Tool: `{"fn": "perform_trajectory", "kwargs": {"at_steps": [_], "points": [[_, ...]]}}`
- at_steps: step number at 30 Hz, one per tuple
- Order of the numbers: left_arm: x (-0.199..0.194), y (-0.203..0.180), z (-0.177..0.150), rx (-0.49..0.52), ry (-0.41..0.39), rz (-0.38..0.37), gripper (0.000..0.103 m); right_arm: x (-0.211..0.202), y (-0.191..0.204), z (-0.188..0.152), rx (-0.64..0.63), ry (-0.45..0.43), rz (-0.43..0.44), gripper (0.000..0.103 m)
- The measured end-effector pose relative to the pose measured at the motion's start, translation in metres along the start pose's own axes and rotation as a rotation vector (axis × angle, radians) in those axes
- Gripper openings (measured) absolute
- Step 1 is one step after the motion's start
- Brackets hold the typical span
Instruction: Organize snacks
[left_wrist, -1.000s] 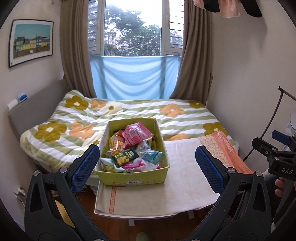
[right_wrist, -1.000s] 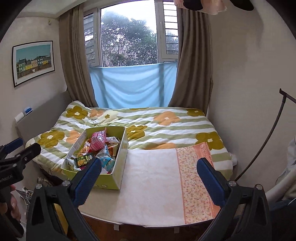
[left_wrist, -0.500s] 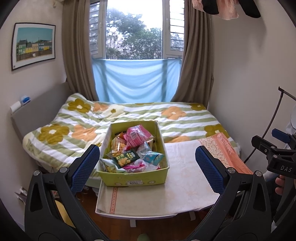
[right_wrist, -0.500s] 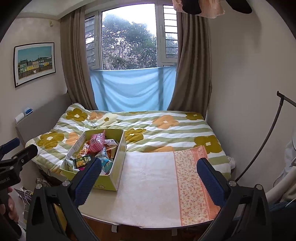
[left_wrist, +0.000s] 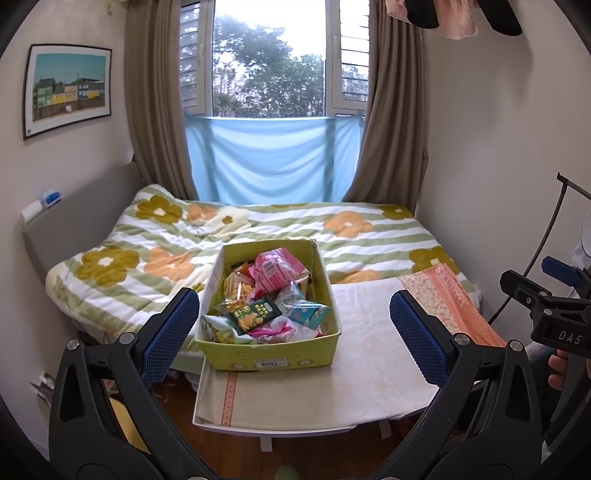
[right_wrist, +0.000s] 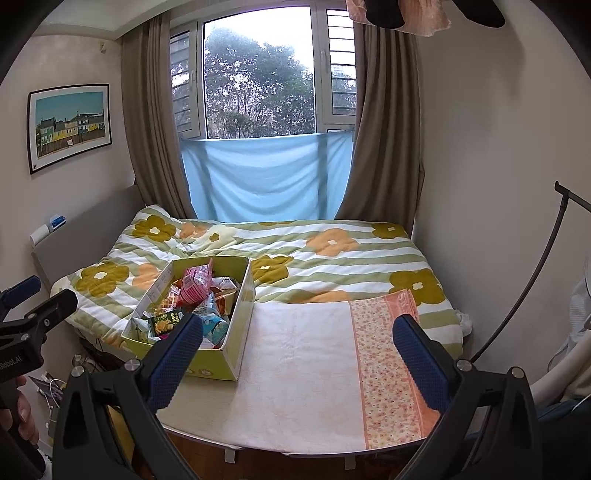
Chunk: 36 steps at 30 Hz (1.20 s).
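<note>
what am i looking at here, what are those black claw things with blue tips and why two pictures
These are two handheld grippers, one in each of a person's hands; there is no robot arm. Each carries a wide-angle camera looking forward along its jaws, which gives two pictures. The left gripper fills the bottom of its own view; the right gripper does the same in the other. The blue parts are grip pads. Both sets of jaws stand wide open and hold nothing. Ahead is a small table covered with a cloth, set against a bed. On the table sits a yellow-green box full of snack packets, which are to be organized.
</note>
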<state>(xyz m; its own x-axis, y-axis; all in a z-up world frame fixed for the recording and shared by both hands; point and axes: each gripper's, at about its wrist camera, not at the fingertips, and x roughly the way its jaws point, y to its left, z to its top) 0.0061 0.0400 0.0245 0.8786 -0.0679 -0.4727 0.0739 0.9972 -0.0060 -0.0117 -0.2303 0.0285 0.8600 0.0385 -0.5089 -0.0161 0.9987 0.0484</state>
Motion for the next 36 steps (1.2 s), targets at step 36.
{"fn": "perform_trajectory", "kwargs": {"at_steps": [36], "points": [[0.013,0.022,0.002,-0.043,-0.067,0.009,0.103,0.021,0.011,0.008,0.019,0.029,-0.03,0.102]]}}
